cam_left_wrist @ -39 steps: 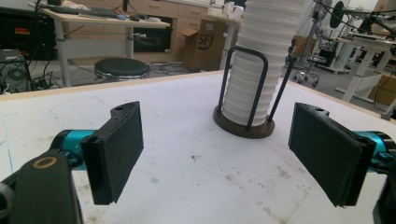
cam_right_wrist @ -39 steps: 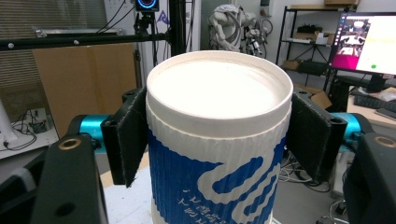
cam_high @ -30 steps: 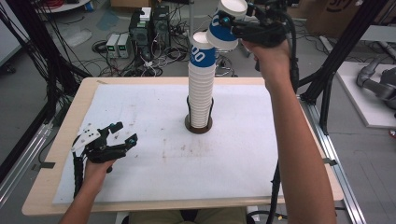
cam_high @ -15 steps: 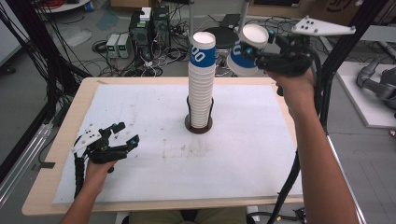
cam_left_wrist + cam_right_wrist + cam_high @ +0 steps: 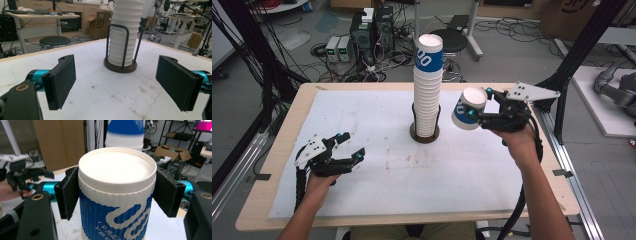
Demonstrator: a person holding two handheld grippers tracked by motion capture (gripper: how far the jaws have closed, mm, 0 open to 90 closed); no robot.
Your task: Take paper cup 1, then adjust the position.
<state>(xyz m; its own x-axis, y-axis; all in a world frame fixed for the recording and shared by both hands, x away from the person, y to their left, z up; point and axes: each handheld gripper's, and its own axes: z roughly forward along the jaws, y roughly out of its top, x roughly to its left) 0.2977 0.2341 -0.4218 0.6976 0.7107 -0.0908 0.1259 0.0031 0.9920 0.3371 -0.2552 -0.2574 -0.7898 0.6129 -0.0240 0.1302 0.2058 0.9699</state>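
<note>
Right gripper (image 5: 475, 116) clamps a single blue-and-white cup (image 5: 468, 109), jaws on its sides just below the base, bottom facing the gripper camera. It's held in the air right of the cup stack (image 5: 428, 90), clear of it, likely so the nested cups aren't disturbed. The stack sits upside down in a wire-post holder (image 5: 424, 134) at table (image 5: 522, 200) centre; the posts keep it upright. Left gripper (image 5: 346, 149) rests near the left edge, jaws wide and empty, aimed at the stack base, apparently on standby.
</note>
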